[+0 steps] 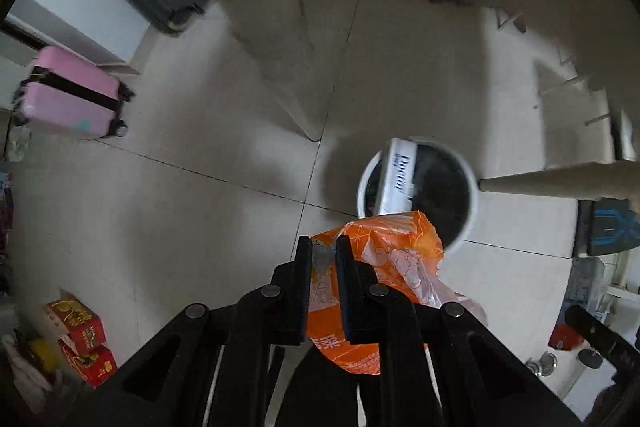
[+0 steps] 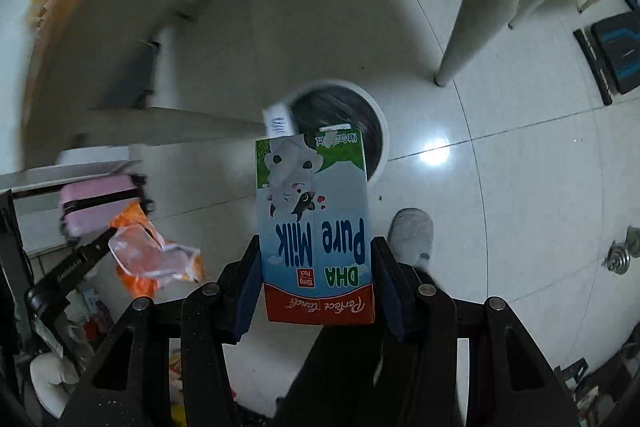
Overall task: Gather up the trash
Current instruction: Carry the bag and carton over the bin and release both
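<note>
My left gripper (image 1: 324,247) is shut on an orange plastic wrapper (image 1: 384,259) and holds it above the floor, just short of the round white trash bin (image 1: 472,195). A white box (image 1: 396,177) leans inside the bin. My right gripper (image 2: 316,247) is shut on a blue "Pure Milk" carton (image 2: 316,223), held upside down over the near side of the bin (image 2: 382,131). The white box (image 2: 278,121) shows at the bin's left rim. The left gripper with the orange wrapper (image 2: 152,255) shows at the left of the right wrist view.
A pink suitcase (image 1: 72,93) stands on the tiled floor at left. Red boxes (image 1: 82,337) sit at lower left. Table legs (image 1: 552,183) (image 2: 472,27) stand near the bin. A grey slipper (image 2: 412,235) is beside the carton. A dark blue box (image 2: 618,55) lies at right.
</note>
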### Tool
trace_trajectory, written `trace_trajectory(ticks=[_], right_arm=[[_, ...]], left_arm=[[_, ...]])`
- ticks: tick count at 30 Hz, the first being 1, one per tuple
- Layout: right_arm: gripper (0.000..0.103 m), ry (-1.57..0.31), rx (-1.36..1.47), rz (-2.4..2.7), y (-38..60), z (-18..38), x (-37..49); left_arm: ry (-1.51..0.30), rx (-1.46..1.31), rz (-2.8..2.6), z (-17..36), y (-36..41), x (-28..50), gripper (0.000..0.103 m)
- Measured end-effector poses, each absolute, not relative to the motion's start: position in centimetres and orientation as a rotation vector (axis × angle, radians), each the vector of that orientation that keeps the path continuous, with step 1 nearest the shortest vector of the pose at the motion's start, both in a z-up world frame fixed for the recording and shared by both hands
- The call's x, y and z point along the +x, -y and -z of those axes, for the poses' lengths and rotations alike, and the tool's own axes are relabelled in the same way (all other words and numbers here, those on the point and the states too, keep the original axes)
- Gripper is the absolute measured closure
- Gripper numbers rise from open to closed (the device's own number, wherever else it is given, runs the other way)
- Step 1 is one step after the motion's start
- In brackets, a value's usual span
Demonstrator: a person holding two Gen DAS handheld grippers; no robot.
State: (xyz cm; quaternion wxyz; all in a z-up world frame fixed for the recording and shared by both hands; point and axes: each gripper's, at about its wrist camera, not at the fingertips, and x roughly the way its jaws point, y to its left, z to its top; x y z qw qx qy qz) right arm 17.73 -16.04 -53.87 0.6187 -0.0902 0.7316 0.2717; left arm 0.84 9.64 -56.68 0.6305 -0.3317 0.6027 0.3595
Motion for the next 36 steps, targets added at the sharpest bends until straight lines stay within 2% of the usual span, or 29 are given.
trace_trajectory(ticks=[6, 11, 14, 19, 20, 21, 22, 23, 24, 26, 29, 31, 36], right_arm=[[0.049, -1.645, -0.269, -0.601, 11.9, 67.4, 21.1], [0.049, -1.621, -0.374, -0.582, 9.5, 76.2, 22.2], [0.049, -1.635, -0.401, -0.582, 9.3, 79.6, 22.5], [0.048, -1.717, -0.412, -0.607, 8.3, 82.7, 22.5], [0.044, -1.741, -0.414, -0.615, 7.8, 83.2, 22.7], [0.026, -1.751, -0.412, -0.623, 7.9, 83.7, 22.7], [0.008, -1.749, -0.409, -0.63, 7.9, 83.6, 22.7], [0.006, -1.741, -0.407, -0.637, 7.9, 83.5, 22.7], [0.006, -1.725, -0.408, -0.642, 7.9, 83.1, 22.8], [0.006, -1.706, -0.438, -0.628, 8.1, 82.4, 22.7], [0.005, -1.677, -0.474, -0.608, 8.5, 81.2, 22.2], [0.001, -1.652, -0.489, -0.604, 8.7, 79.5, 21.8], [0.001, -1.593, -0.529, -0.594, 9.5, 76.5, 21.4]], left_arm=[[-1.477, -0.618, -0.796, 72.0, -12.8, 7.0, 0.094], [-1.562, -0.619, -0.674, 80.1, -12.3, 10.7, 0.094], [-1.586, -0.66, -0.587, 82.0, -10.7, 12.2, 0.094], [-1.622, -0.747, -0.53, 81.9, -9.4, 12.1, 0.092], [-1.613, -0.764, -0.525, 81.5, -9.3, 11.9, 0.089], [-1.611, -0.756, -0.534, 81.1, -9.1, 11.6, 0.089], [-1.614, -0.743, -0.543, 80.6, -9.1, 11.3, 0.086], [-1.616, -0.738, -0.549, 80.1, -9.0, 10.9, 0.072], [-1.614, -0.738, -0.557, 79.8, -8.8, 10.5, 0.046], [-1.611, -0.717, -0.576, 78.7, -8.1, 9.8, 0.018], [-1.621, -0.717, -0.59, 77.4, -7.3, 8.6, 0.015], [-1.612, -0.705, -0.61, 76.2, -6.7, 7.6, 0.014], [-1.583, -0.685, -0.648, 73.4, -5.4, 7.2, 0.012]])
